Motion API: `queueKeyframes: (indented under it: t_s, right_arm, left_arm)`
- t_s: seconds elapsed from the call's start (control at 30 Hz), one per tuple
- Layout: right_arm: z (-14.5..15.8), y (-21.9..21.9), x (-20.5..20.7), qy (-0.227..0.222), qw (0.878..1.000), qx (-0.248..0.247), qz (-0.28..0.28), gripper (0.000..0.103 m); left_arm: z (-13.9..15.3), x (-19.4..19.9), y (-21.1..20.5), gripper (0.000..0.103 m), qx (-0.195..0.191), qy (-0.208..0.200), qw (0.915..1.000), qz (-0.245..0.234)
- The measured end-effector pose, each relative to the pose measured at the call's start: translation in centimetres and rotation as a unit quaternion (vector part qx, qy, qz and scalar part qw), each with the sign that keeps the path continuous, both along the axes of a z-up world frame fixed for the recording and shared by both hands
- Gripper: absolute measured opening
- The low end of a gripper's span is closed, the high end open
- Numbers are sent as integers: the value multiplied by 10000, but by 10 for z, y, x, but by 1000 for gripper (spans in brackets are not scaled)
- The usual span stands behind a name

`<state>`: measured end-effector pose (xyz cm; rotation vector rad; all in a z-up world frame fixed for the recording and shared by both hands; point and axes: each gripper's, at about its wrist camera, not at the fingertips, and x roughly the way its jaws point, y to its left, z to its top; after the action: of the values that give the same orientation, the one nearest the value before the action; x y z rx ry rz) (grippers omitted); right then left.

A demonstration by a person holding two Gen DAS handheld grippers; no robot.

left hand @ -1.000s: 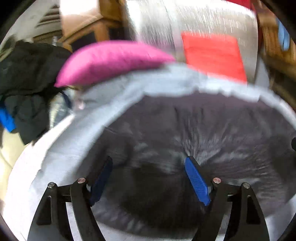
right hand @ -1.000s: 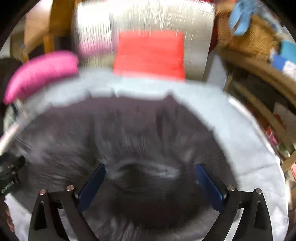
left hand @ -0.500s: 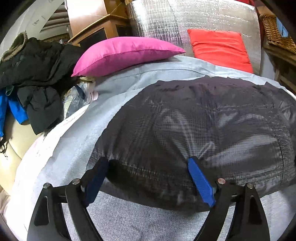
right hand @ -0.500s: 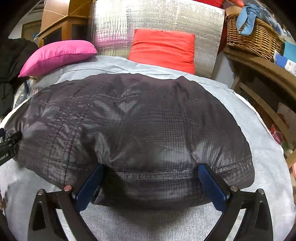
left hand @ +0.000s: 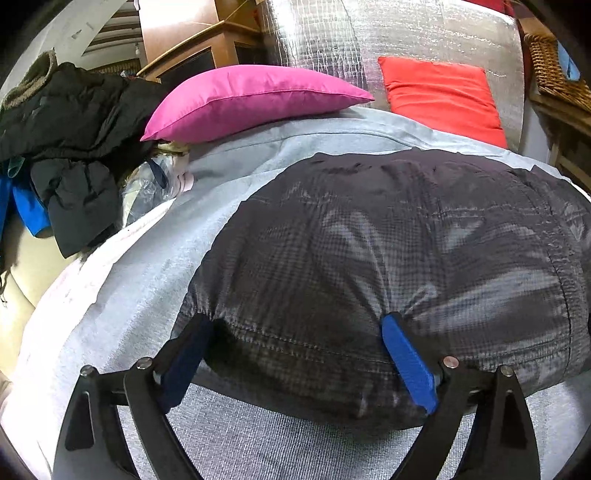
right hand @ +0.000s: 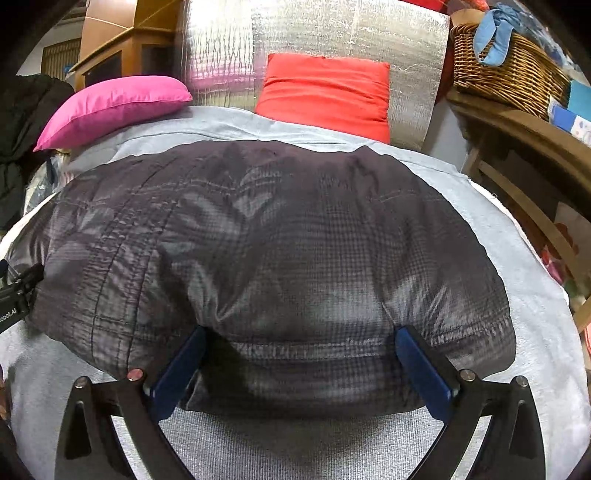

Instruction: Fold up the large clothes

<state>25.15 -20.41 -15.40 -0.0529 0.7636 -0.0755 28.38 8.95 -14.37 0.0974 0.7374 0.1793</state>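
Observation:
A dark grey padded jacket [left hand: 388, 251] lies folded in a puffy block on the light grey bed cover [left hand: 147, 288]; it also fills the right wrist view [right hand: 277, 251]. My left gripper [left hand: 295, 354] is wide open at the jacket's near left edge, its blue pads either side of the hem, which bulges between them. My right gripper [right hand: 299, 365] is wide open at the near right edge in the same way. Neither pinches the fabric. The left gripper's body shows at the left border of the right wrist view [right hand: 14, 302].
A pink pillow [left hand: 251, 99] and a red pillow [left hand: 443, 96] lie at the bed's far end against a silver foil panel [right hand: 332, 33]. Dark clothes [left hand: 66, 147] are piled left of the bed. A wicker basket [right hand: 506, 70] sits on a wooden shelf at right.
One second ago both views were blurred with motion. Both grippers have since settled, open, at the jacket's near edge, and the jacket lies still.

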Motion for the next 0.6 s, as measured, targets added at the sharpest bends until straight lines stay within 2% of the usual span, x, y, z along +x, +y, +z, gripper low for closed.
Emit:
queueKeyframes:
  t_s: [0.13, 0.2, 0.3, 0.37, 0.4, 0.47, 0.53, 0.6]
  right_arm:
    - [-2, 1, -3, -37, 10000, 32, 1, 103]
    - [-3, -1, -4, -59, 10000, 49, 2, 103]
    - [-2, -2, -5, -43, 9999, 99, 11, 103]
    - [6, -4, -3, 108, 9999, 112, 72, 103]
    - [14, -8, -2, 189, 9995, 210, 112, 103]
    - [39, -22, -5, 8, 9980, 618, 145, 103]
    - [62, -30, 3, -196, 9977, 652, 49, 103]
    - [75, -34, 27, -44, 9970, 775, 48, 103]
  left_arm:
    - [-4, 4, 9, 103, -254, 64, 9996, 84]
    - [-6, 5, 14, 103, -433, 105, 9990, 82]
    - [-3, 6, 14, 103, -460, 136, 9988, 80]
    - [10, 6, 18, 103, -499, 262, 9984, 30]
    - [21, 6, 23, 103, -662, 277, 9974, 11]
    - [44, 6, 30, 103, -914, 25, 9958, -3]
    - [69, 15, 27, 103, -864, -214, 9960, -12]
    - [83, 32, 13, 103, -870, -200, 9958, -201]
